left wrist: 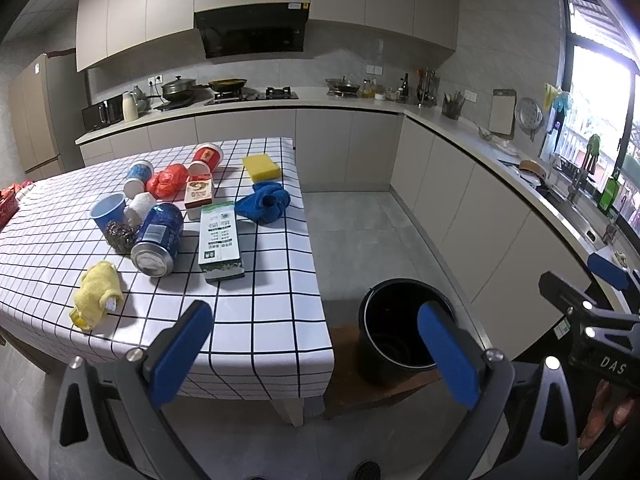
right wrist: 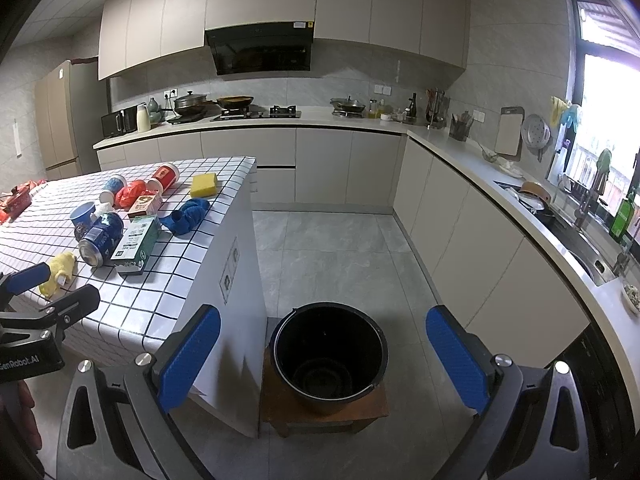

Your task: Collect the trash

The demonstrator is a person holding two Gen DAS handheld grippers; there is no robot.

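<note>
Both the left gripper (left wrist: 314,354) and right gripper (right wrist: 324,354) gape wide, empty, near the black bucket (right wrist: 329,354) on its stool, presumably staged to receive trash. Beyond it on the checked table (left wrist: 256,320): green carton (left wrist: 220,242), blue can (left wrist: 158,240), cups.

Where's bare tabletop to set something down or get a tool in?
Free: the near right corner of the table, in front of the green-white carton, right of the yellow cloth. Also the far left, behind the blue paper cup. Crowded: the middle, with the blue can, cups and red bag bunched together.
</note>
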